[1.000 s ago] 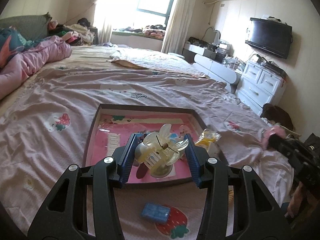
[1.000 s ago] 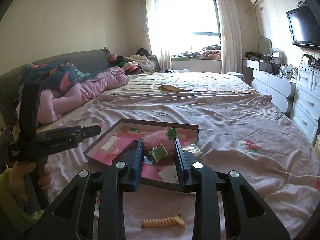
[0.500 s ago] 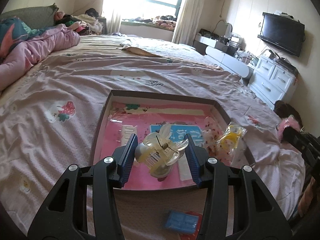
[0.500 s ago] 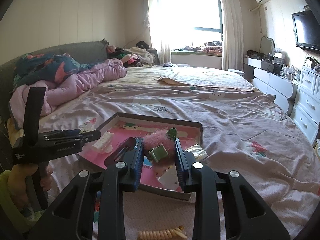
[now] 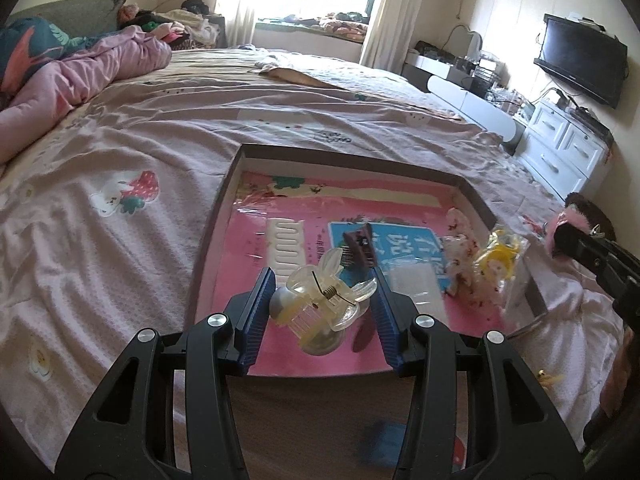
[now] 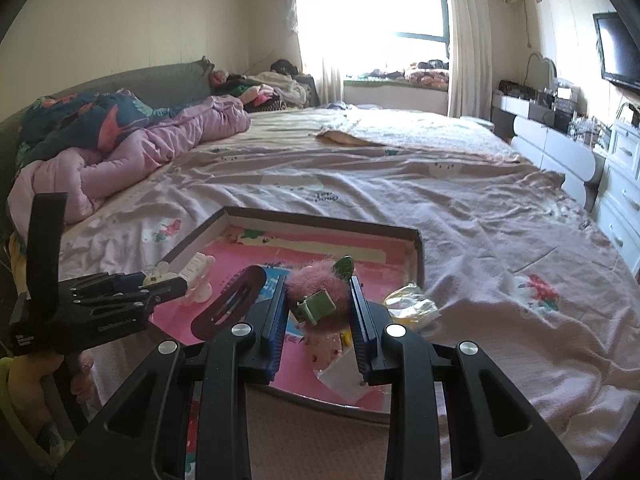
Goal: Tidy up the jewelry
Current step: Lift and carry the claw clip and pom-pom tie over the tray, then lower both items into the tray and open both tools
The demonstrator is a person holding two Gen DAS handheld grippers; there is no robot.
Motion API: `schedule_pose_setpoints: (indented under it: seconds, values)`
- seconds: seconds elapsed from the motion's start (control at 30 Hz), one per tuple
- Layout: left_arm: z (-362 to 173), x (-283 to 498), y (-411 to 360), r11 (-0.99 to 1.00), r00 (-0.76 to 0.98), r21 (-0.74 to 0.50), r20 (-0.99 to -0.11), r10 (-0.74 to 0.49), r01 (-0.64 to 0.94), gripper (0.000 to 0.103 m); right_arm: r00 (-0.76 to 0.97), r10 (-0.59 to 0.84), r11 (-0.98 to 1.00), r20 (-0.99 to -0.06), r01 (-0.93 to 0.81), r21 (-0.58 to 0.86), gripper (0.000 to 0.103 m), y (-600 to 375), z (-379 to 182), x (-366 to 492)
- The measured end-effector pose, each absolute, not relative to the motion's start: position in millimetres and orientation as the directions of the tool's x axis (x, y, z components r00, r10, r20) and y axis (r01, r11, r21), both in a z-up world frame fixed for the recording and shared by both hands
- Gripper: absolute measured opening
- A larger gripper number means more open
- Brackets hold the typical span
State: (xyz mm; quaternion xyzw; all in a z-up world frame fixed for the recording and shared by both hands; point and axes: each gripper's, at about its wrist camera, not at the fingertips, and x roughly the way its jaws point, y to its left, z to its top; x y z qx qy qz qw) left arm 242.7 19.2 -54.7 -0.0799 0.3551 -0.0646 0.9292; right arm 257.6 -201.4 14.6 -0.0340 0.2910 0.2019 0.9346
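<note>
Both grippers have come down over the tray point(image 5: 224, 184): the left gripper point(image 5: 322, 304) clenches a clear claw clip point(image 5: 320, 304), the right gripper point(image 6: 318, 304) a pink fuzzy clip point(image 6: 320, 288). Dropping them in looks next.

clear claw clip point(image 5: 320, 304): held above tray point(image 5: 216, 216) | pink fuzzy clip point(image 6: 320, 292): held above tray

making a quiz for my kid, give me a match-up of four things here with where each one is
Things:
1. clear claw clip
2. fuzzy pink clip
3. white claw clip
4. yellow packet

Places:
a. lying flat on the tray floor
b. over the tray's right wall
c. in the left gripper
d. in the right gripper

Pairs: 1-c, 2-d, 3-a, 4-b
</note>
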Motion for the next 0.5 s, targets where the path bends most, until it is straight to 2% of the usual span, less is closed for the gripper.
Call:
schedule_pose_setpoints:
  seconds: [0.5]
  values:
    - [-64.7,253.2,39.6,0.982,0.732,-0.191,-0.670,-0.125,-0.007,0.039,0.623,0.392,0.884,-0.677,-0.459,0.090,0.027,-161.3,-31.2,276.0]
